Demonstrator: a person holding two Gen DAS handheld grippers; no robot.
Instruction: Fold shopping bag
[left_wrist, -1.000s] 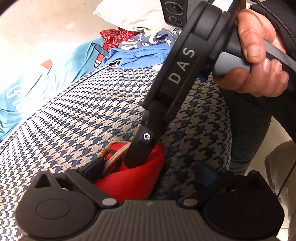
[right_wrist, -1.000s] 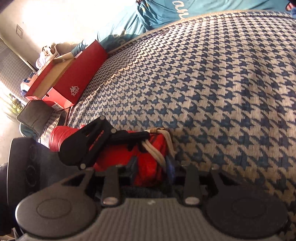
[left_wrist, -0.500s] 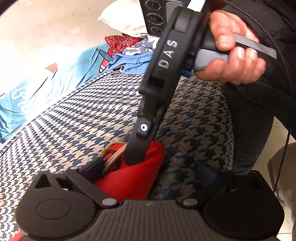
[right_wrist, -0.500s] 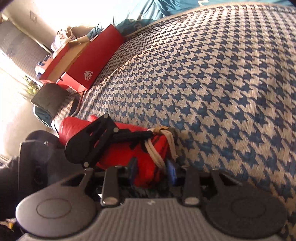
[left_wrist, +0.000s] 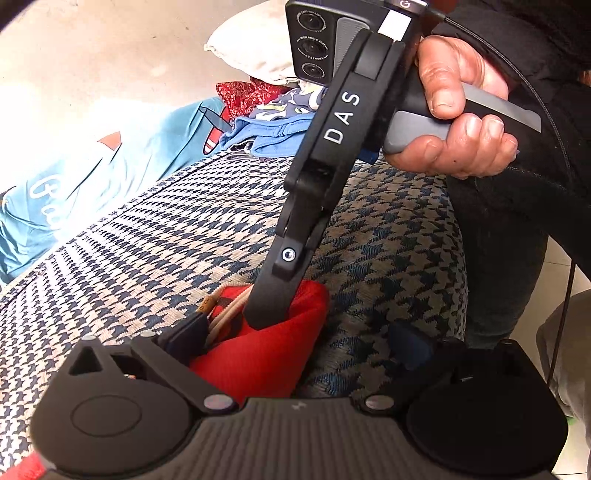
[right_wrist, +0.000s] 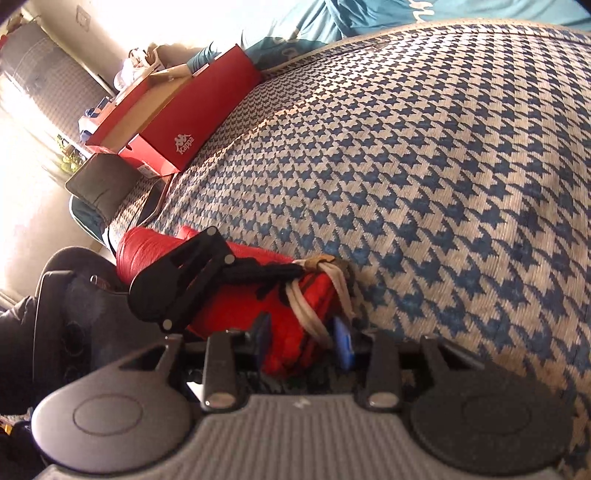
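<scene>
The red shopping bag (left_wrist: 266, 354) lies folded into a small bundle on a blue-and-white houndstooth cushion (left_wrist: 155, 251), its cream handles (right_wrist: 306, 310) wrapped over one end. My right gripper (right_wrist: 303, 336), held in a hand (left_wrist: 454, 122), comes down steeply from above and is shut on the bundle's end, with a blue pad on either side. In the left wrist view its fingertips (left_wrist: 266, 314) press into the red fabric. My left gripper (left_wrist: 295, 339) stands open and wide around the bundle. Its left finger (left_wrist: 184, 332) touches the handles. Its other finger rests apart on the cushion.
A red Kappa shoe box (right_wrist: 177, 122) sits at the cushion's far edge. Blue clothes (left_wrist: 273, 133), a teal shirt (left_wrist: 110, 166) and a white pillow (left_wrist: 255, 48) lie behind. The person's dark trousers (left_wrist: 498, 258) stand beside the cushion's right edge.
The right gripper has risen a little and rolled, standing more upright over the bundle while still clamped on it. The left gripper has stayed in place.
</scene>
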